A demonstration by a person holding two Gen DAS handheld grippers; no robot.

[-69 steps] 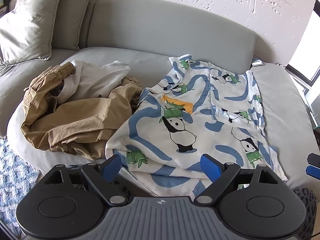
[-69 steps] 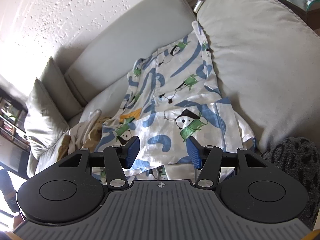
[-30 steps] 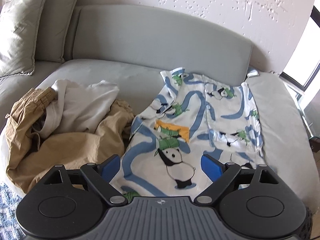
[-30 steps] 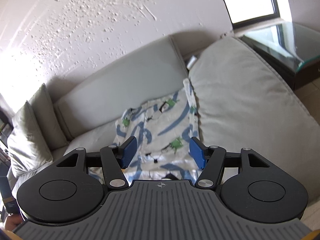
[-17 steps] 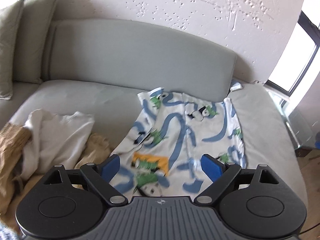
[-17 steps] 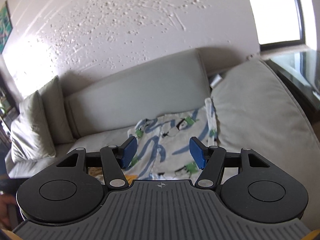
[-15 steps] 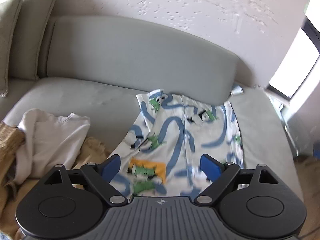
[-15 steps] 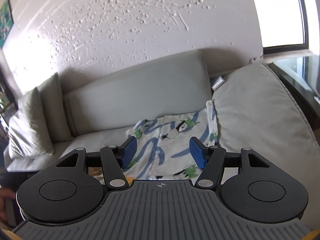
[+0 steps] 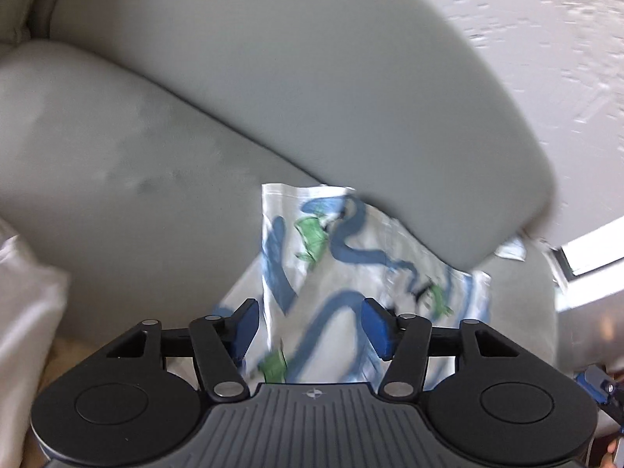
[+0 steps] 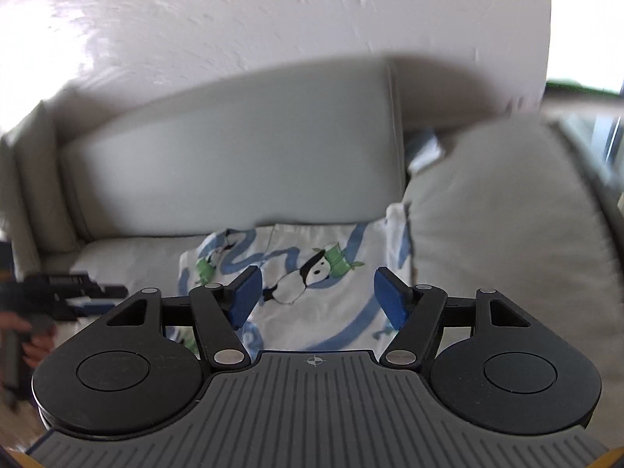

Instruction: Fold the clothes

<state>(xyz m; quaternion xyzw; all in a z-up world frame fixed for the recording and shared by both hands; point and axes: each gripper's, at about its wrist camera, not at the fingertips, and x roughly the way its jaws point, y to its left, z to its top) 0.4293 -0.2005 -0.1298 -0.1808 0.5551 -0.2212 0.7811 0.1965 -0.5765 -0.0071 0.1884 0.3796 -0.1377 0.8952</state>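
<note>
Behind, sofa backrest [image 9: 351,89] over panda garment [image 9: 331,273].

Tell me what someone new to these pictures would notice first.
The panda-print garment, white with blue swirls and green bamboo, lies spread on the grey sofa, its far edge against the backrest. Each view is framed by a black gripper with blue pads: the left gripper and right gripper both hang open over the cloth, holding nothing. The left's jaws have just been closing, the right's opening.
</note>
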